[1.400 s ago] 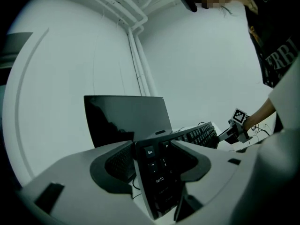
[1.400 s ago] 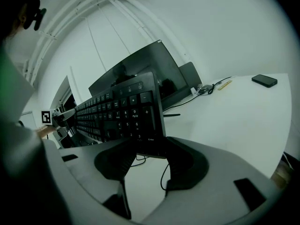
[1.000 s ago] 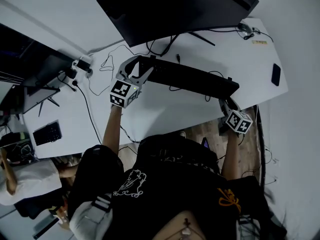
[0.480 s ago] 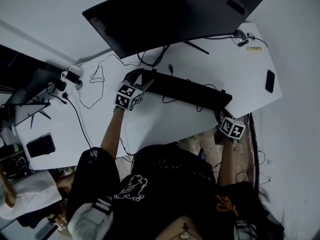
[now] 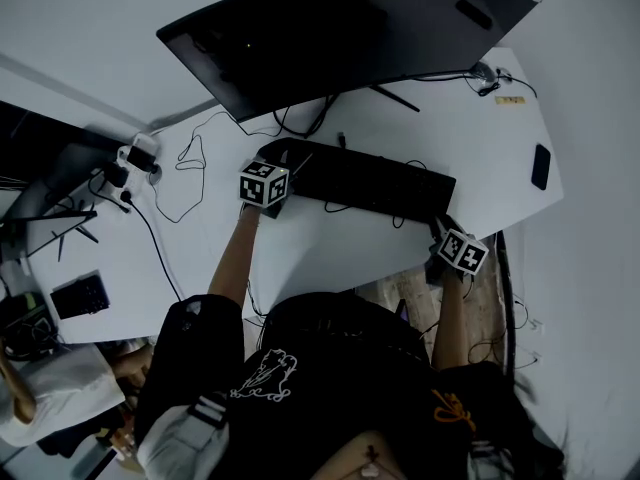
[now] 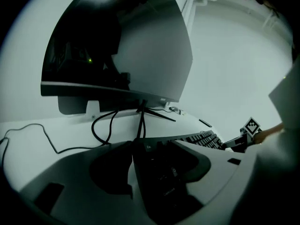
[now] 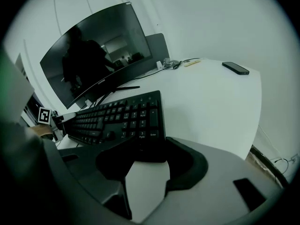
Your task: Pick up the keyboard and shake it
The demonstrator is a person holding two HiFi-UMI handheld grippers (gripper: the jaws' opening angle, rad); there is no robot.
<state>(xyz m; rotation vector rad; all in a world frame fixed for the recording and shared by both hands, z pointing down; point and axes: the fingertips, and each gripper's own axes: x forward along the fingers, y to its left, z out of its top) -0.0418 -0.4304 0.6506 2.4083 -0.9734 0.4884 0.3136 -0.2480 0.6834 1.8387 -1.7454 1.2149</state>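
Fingers (image 6: 65, 170) of the left gripper (image 6: 152, 149) pinch the left short end of the keyboard (image 5: 365, 180), which sits deep between them with its Esc key showing in the gap. On the right gripper (image 7: 147, 149) the fingers have just been closing a little. They clamp the opposite end at its front corner, by the number pad, with their tips only.

The keyboard's long axis runs straight from one gripper to the other, across the person's front and roughly parallel to the curved monitor (image 5: 340, 28) behind it. It lies low over the desk (image 5: 330, 243); whether it rests there I cannot tell.

Neither hand is nearer, since each has its own end. A shake, I judge, depends on both ends moving together, and the shallow right hold looks the weaker.

Counted: one keyboard, two grippers, one curved monitor, one phone (image 5: 541, 165).
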